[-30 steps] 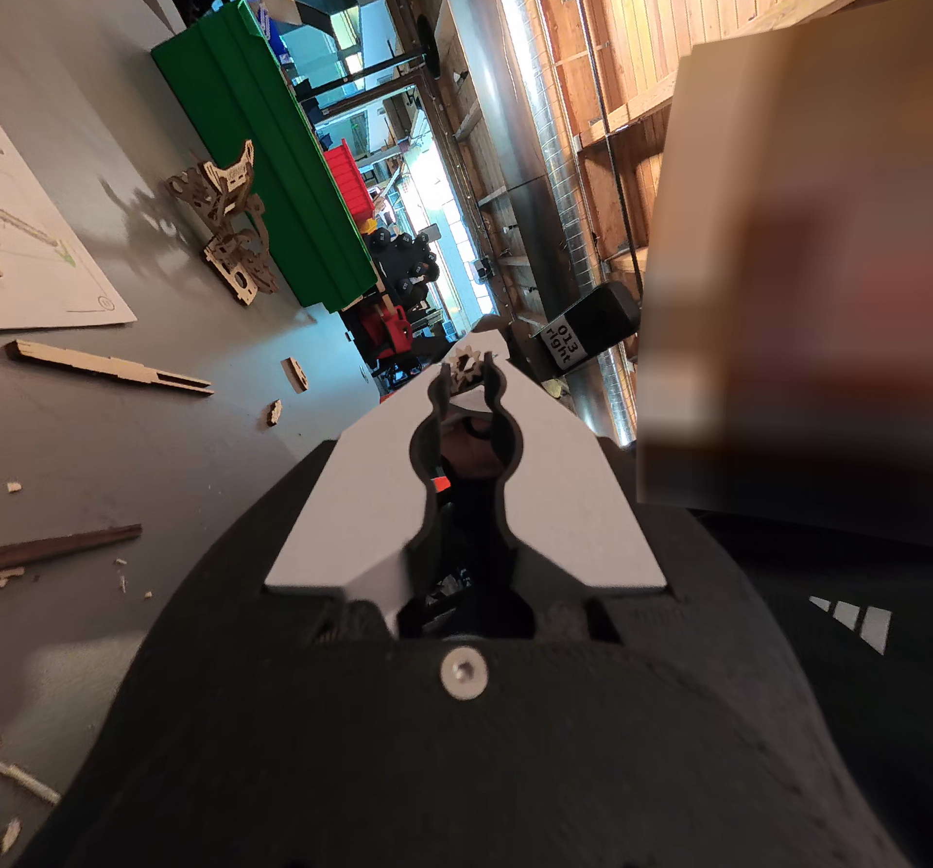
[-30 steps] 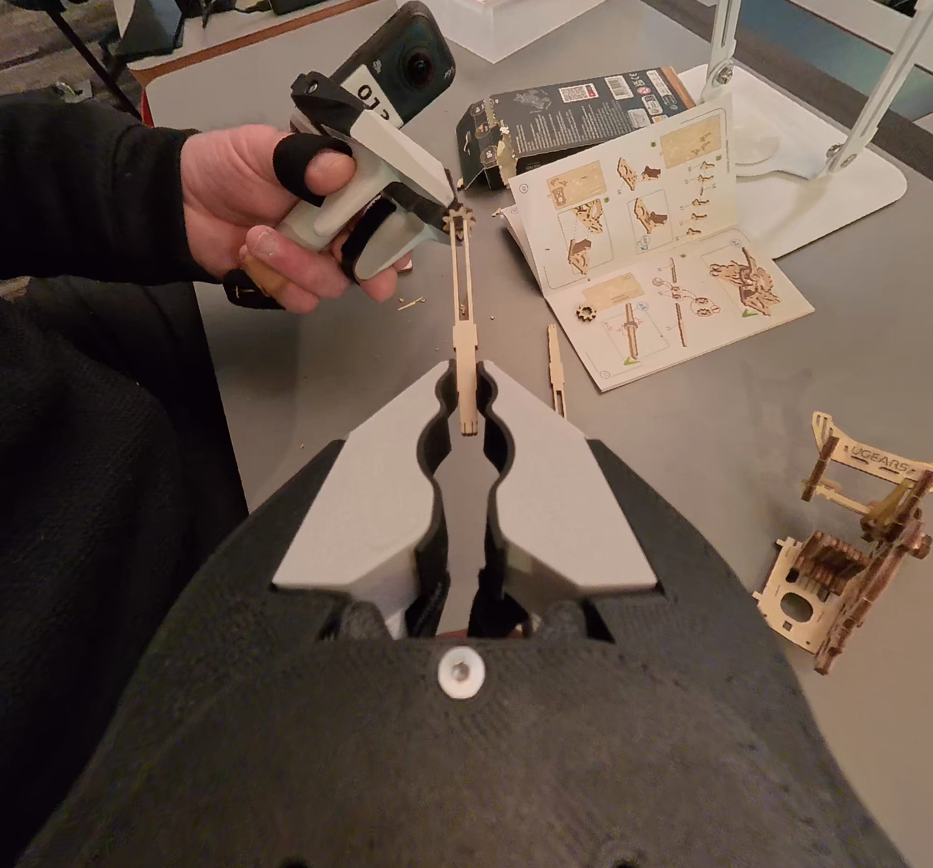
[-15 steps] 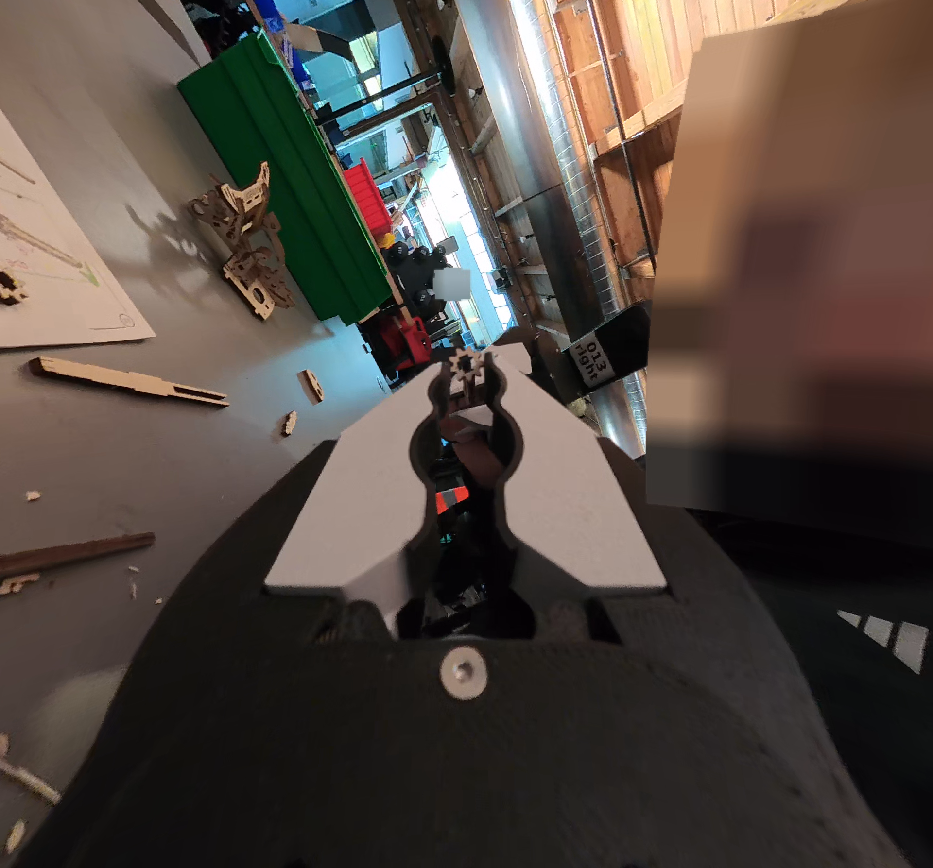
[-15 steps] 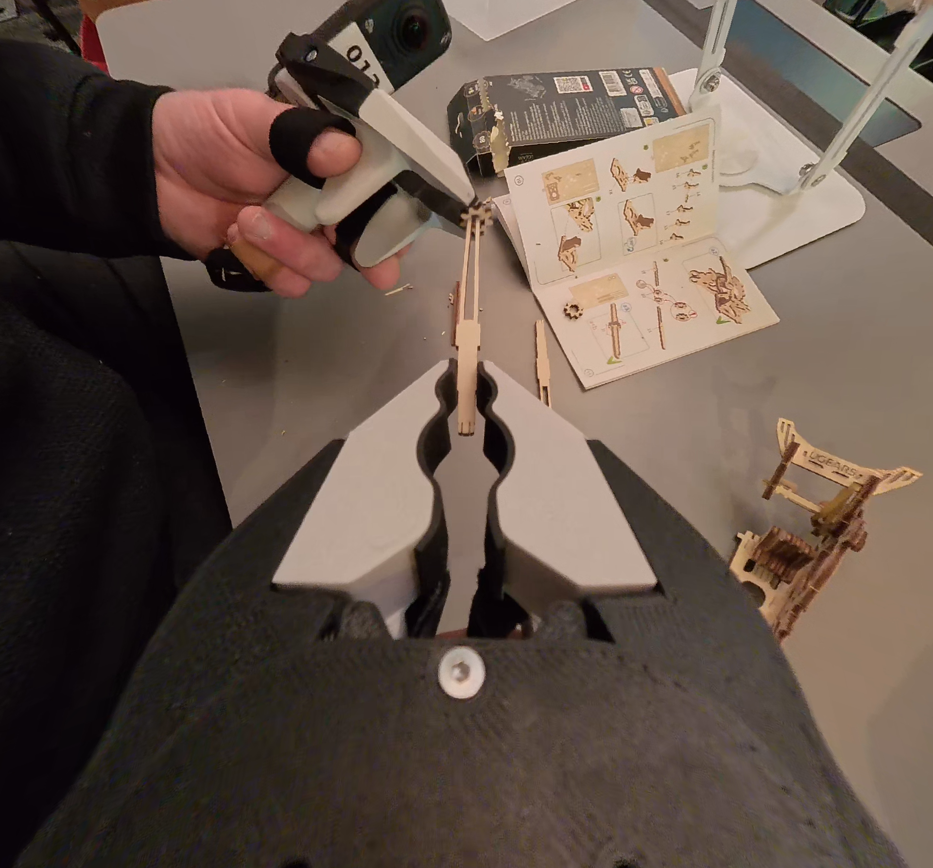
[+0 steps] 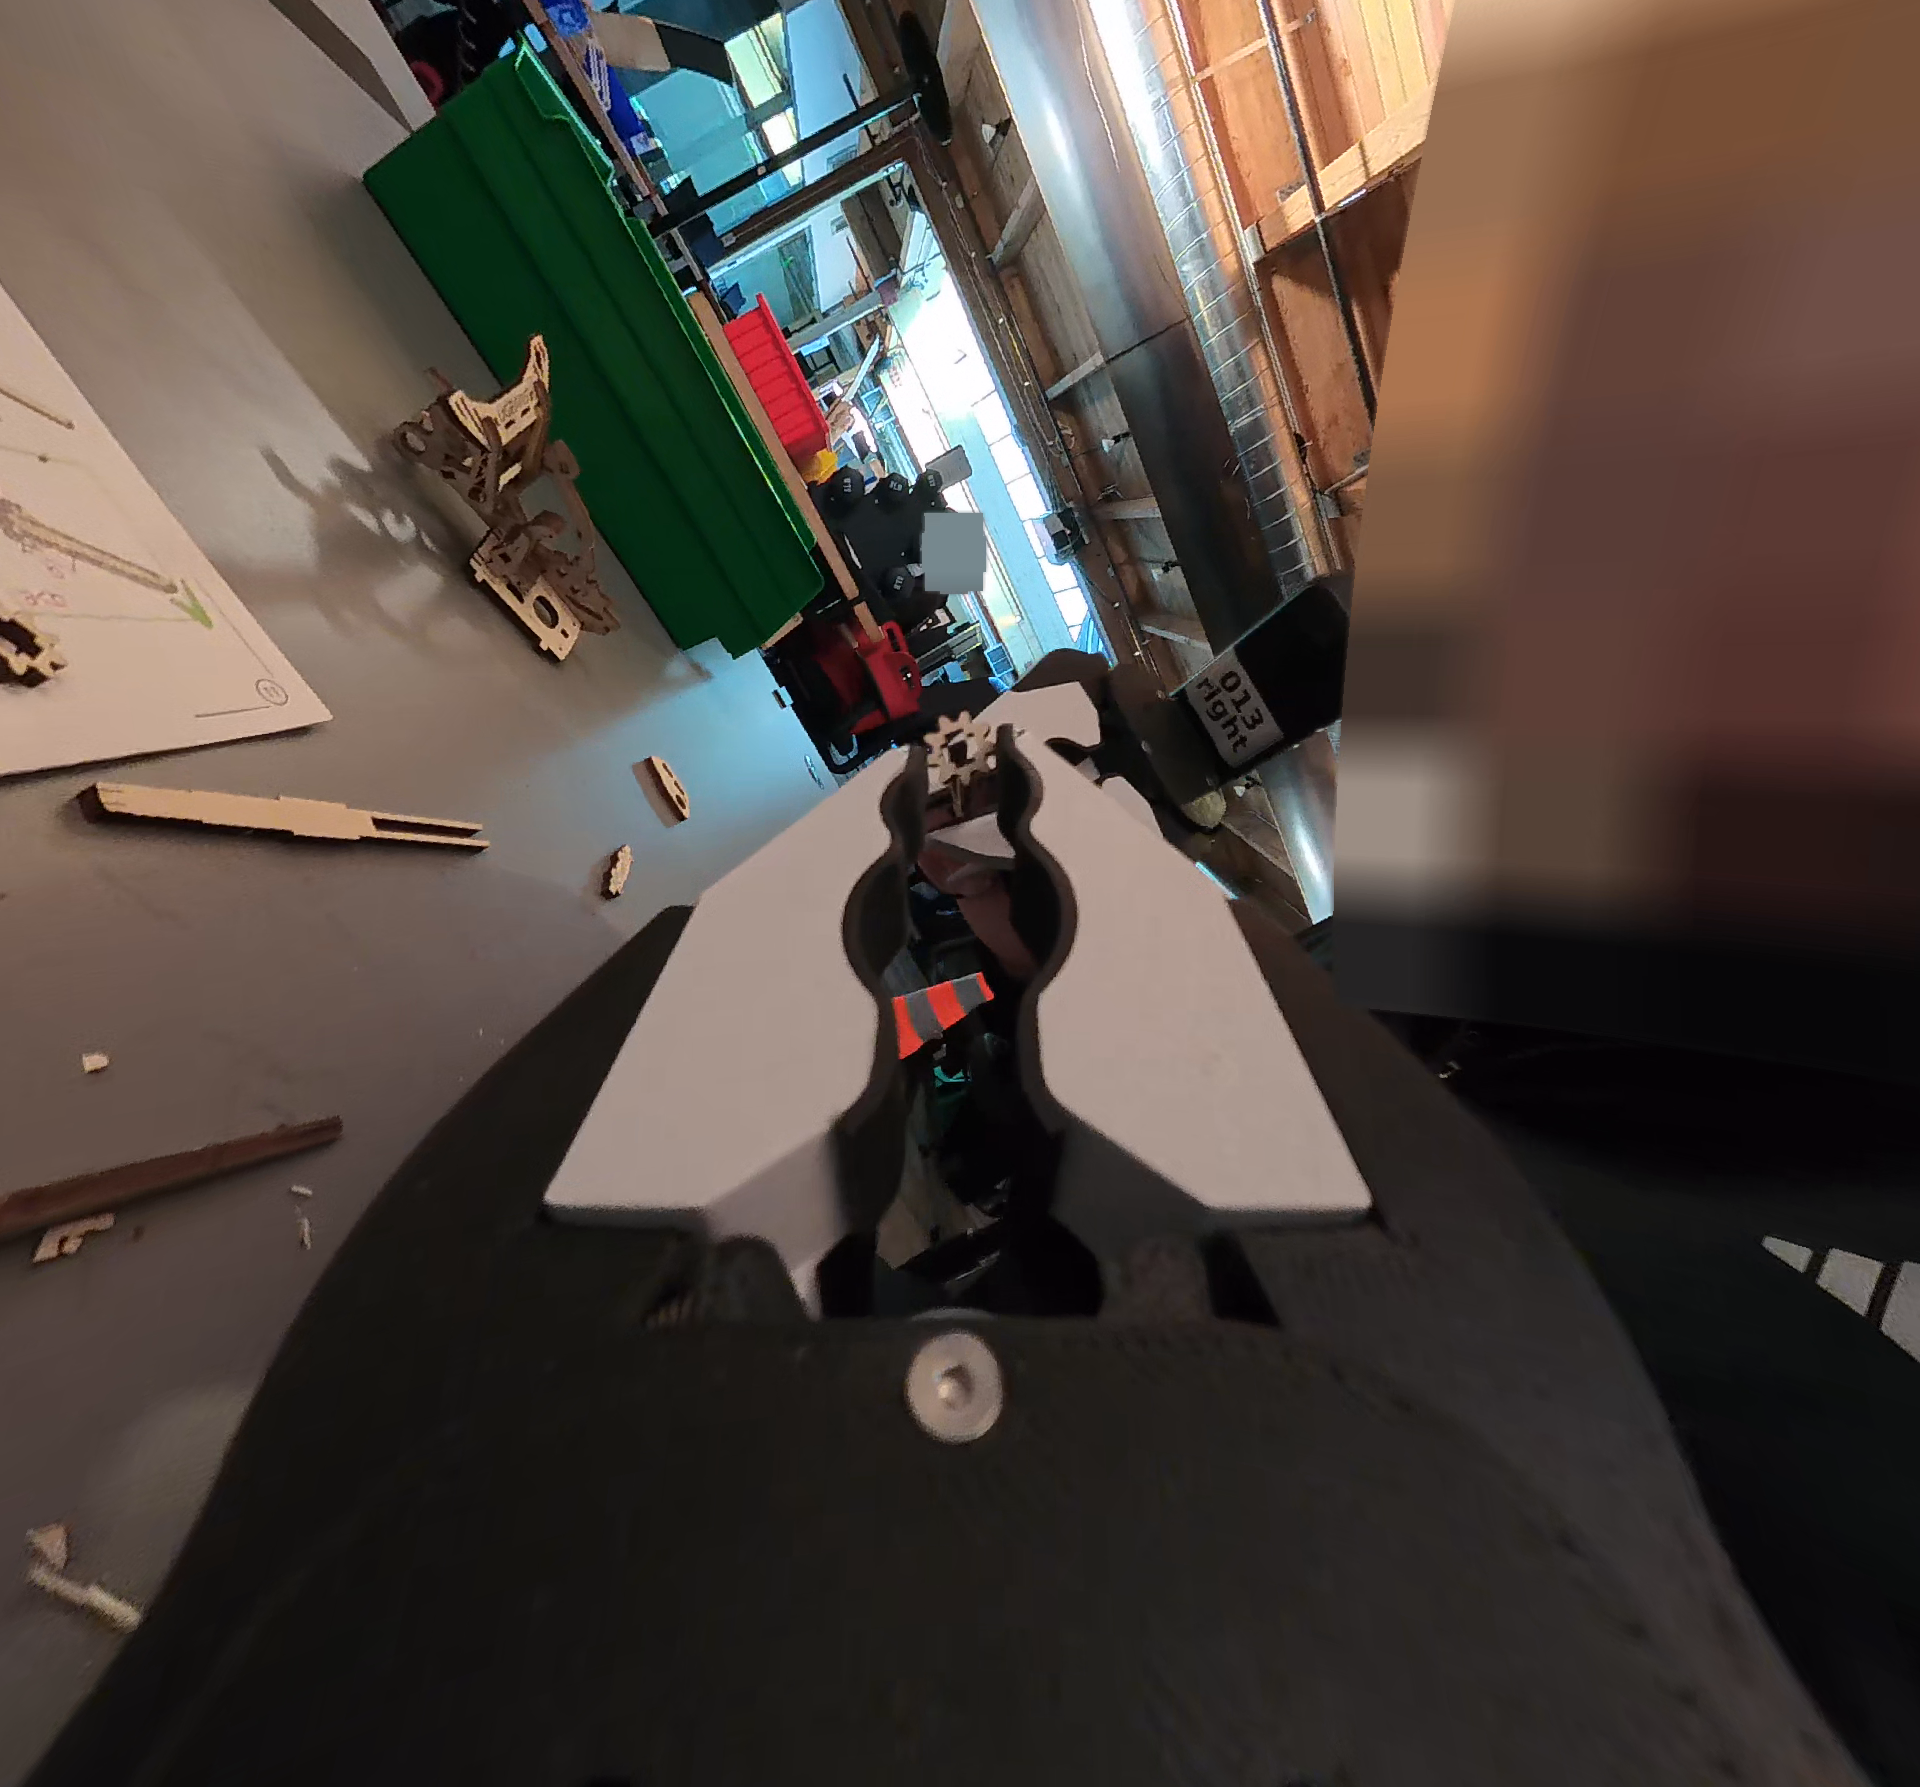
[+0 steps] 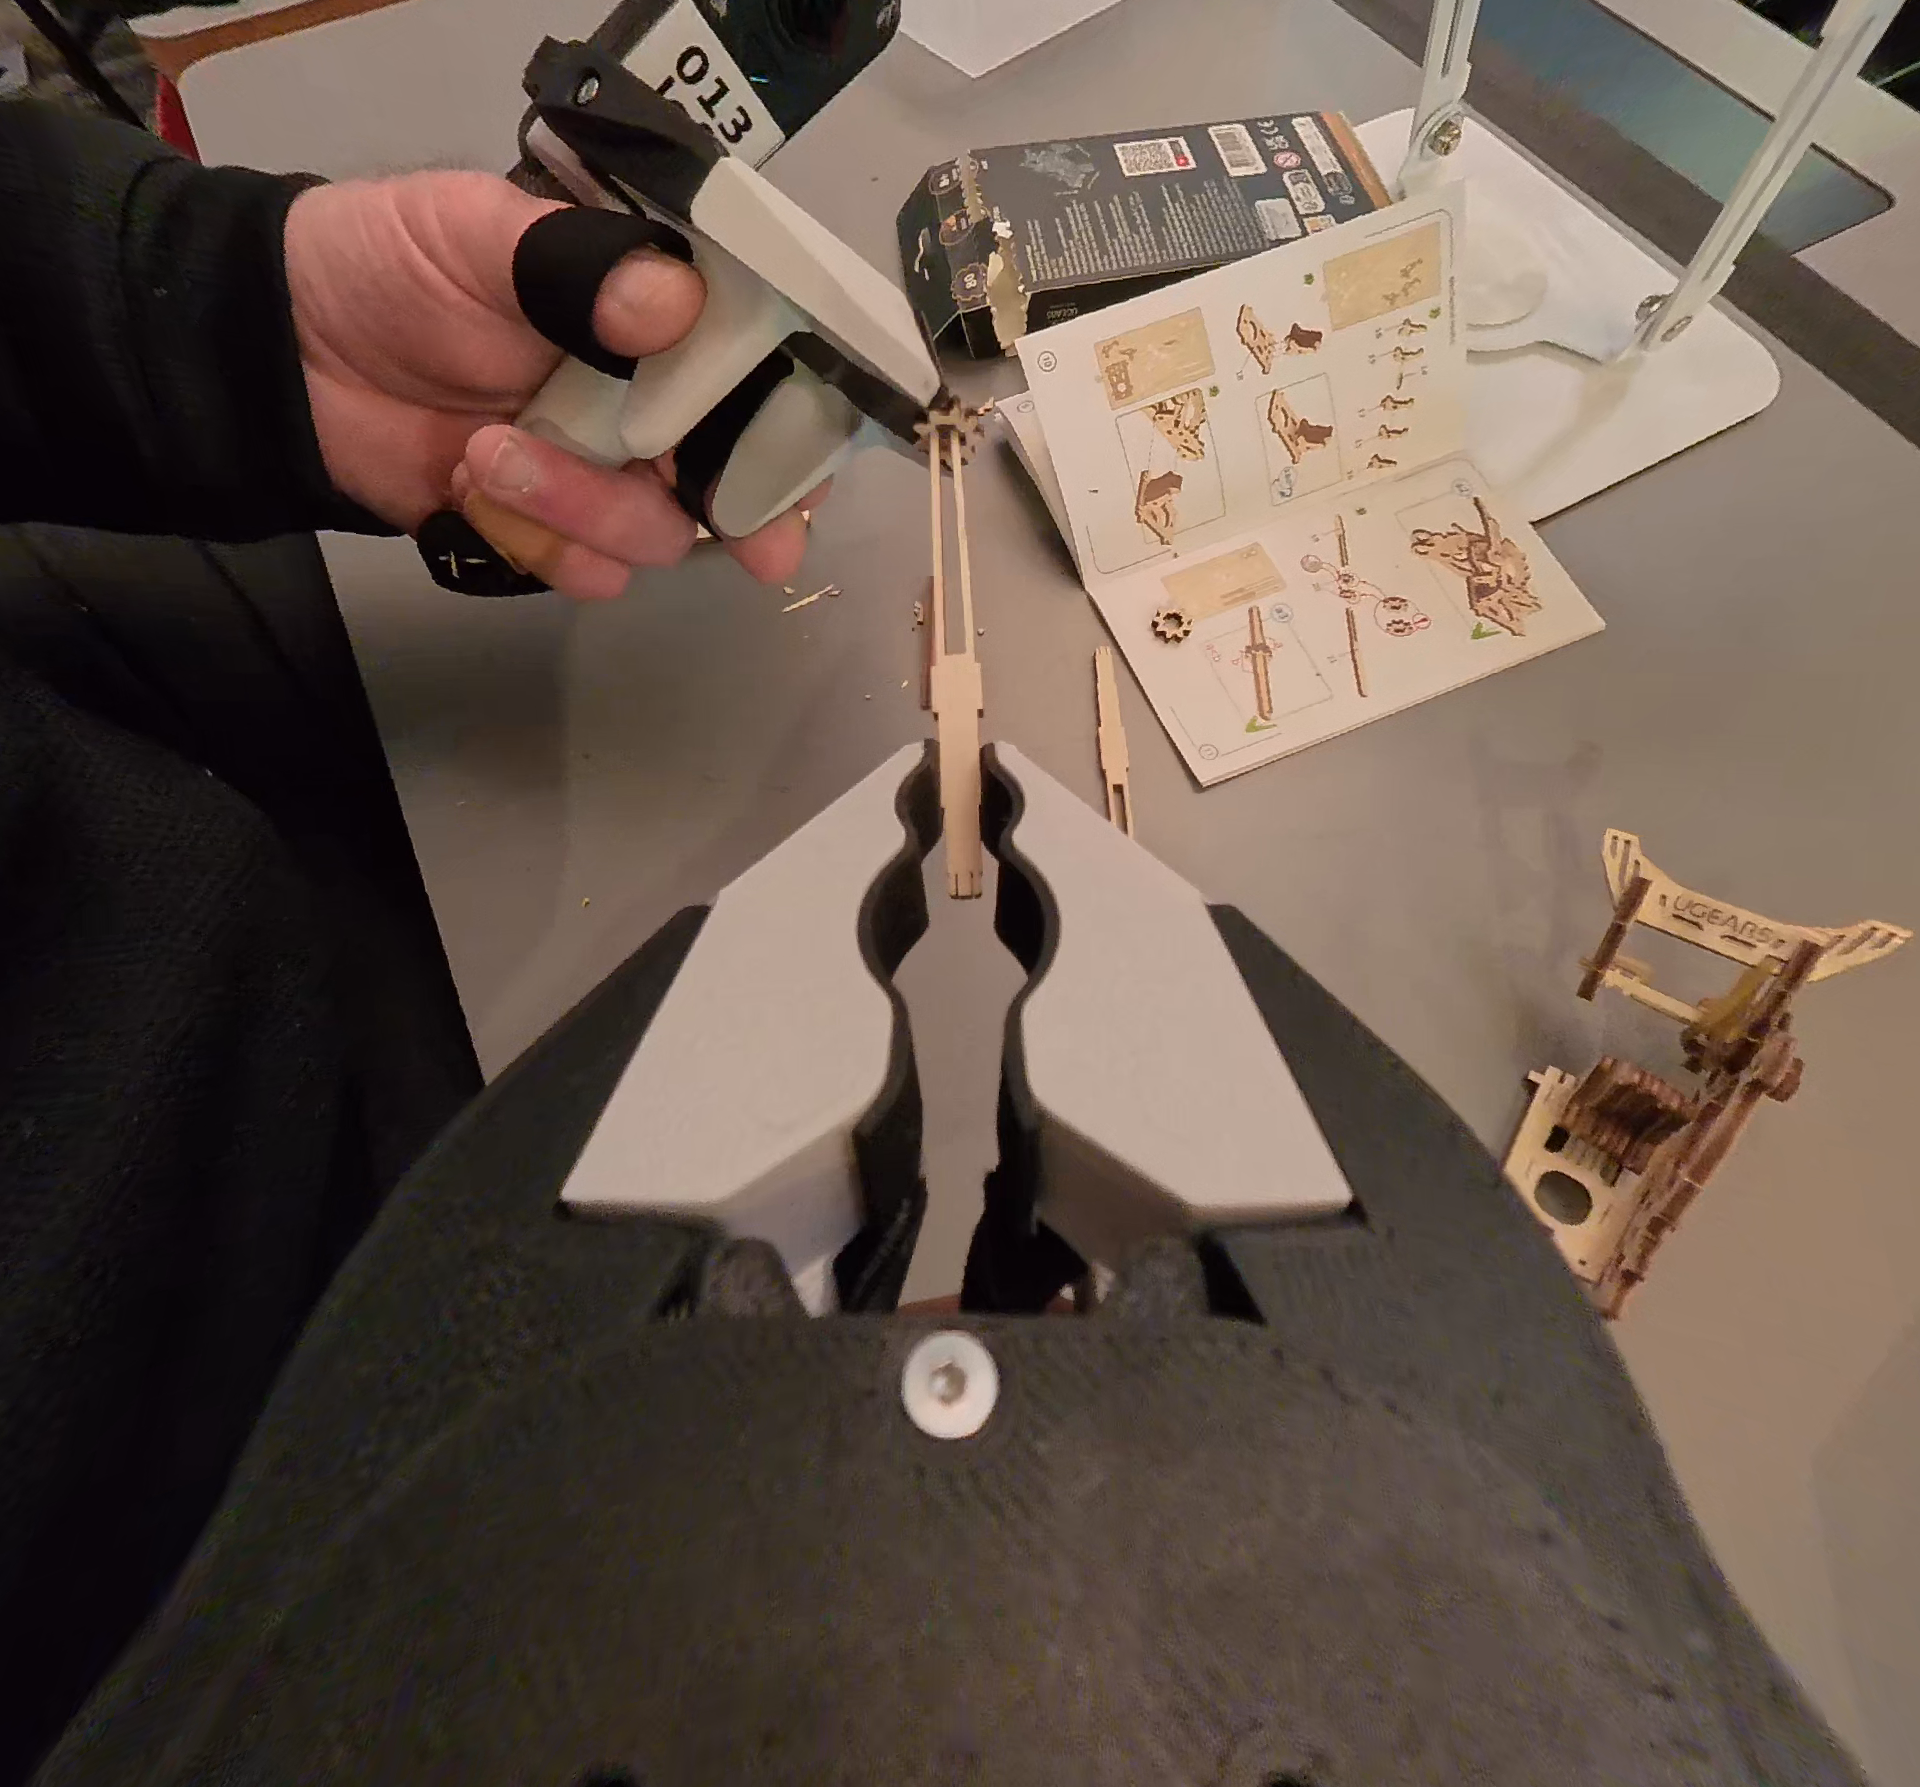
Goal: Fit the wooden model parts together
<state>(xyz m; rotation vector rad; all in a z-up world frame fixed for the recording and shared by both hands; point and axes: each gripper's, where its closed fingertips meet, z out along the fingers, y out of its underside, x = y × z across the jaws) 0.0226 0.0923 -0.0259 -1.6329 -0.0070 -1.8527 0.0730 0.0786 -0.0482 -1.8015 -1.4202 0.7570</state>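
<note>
My right gripper [image 6: 958,766] is shut on a pale slotted wooden stick [image 6: 956,698] and holds it above the grey table [image 6: 1455,854], pointing away. The stick's forked far end meets a small wooden gear [image 6: 951,423]. My left gripper [image 6: 920,392], held in a bare hand [image 6: 416,355], is shut on that gear. In the left wrist view the gear [image 5: 961,761] sits pinched at the tips of my left gripper [image 5: 961,771]. The right gripper's fingers [image 5: 1055,698] show just behind it. The stick itself is hidden there.
A part-built wooden model [image 6: 1662,1093] stands at the right, in front of a green bin [image 5: 582,387]. An open instruction booklet [image 6: 1299,511] carries a spare gear [image 6: 1172,629]. A second stick [image 6: 1112,740], a dark box [image 6: 1132,210] and a white stand base [image 6: 1558,366] lie beyond. The grippers' ends are close to 6 cm from one another.
Both grippers have drifted together toward the booklet, with the gear staying at the stick's far end. The left gripper now looks nearer and larger in the right wrist view. Both grips are unchanged.
</note>
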